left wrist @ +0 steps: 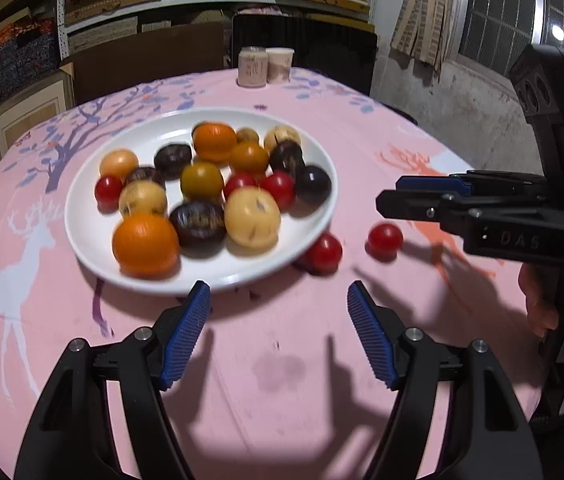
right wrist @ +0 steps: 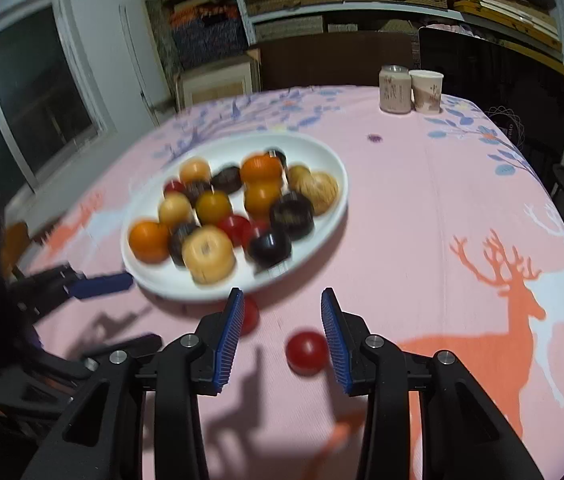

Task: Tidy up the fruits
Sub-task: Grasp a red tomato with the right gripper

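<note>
We see a white plate [left wrist: 82, 216] heaped with fruit on the worktop [left wrist: 266, 360]. Two red fruits [right wrist: 306, 352] lie loose beside it. Our left gripper [left wrist: 278, 300] and right gripper [right wrist: 280, 312] both hold their fingers apart, gripping nothing.

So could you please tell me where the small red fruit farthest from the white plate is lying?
The small red fruit lies on the pink tablecloth, between the open right gripper's fingers, beside another red fruit at the white plate's rim.
</note>
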The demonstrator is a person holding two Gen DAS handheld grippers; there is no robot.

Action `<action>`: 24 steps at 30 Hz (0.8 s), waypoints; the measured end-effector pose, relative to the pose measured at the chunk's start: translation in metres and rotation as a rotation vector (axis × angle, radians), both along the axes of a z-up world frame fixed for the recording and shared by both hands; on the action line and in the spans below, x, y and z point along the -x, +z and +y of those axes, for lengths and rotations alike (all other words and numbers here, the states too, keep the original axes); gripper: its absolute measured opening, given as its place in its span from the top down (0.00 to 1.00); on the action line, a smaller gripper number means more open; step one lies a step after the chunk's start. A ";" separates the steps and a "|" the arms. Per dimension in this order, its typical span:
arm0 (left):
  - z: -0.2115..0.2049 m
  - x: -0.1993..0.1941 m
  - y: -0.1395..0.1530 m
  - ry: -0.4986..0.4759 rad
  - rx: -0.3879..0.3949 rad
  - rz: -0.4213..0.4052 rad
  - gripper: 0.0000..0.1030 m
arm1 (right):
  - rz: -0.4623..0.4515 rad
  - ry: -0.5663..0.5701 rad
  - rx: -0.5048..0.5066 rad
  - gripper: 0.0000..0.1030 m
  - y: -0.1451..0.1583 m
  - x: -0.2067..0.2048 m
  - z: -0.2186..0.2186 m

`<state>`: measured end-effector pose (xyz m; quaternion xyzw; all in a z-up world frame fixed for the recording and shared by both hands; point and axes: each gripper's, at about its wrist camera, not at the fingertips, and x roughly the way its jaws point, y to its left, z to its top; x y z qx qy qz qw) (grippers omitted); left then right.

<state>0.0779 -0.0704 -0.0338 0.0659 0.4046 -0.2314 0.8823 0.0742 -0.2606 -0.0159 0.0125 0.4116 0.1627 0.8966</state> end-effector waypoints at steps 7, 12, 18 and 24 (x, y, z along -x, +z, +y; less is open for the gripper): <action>0.001 0.010 -0.007 0.011 0.002 0.028 0.33 | 0.015 0.004 0.113 0.61 -0.026 0.006 0.006; -0.002 0.015 -0.005 0.012 0.001 0.025 0.33 | 0.038 -0.017 0.119 0.61 -0.033 0.000 0.007; -0.002 0.015 -0.007 0.029 0.002 0.036 0.33 | 0.037 -0.022 0.120 0.61 -0.034 0.000 0.006; -0.002 0.014 -0.008 0.034 0.001 0.038 0.33 | 0.043 -0.016 0.124 0.61 -0.034 -0.002 0.009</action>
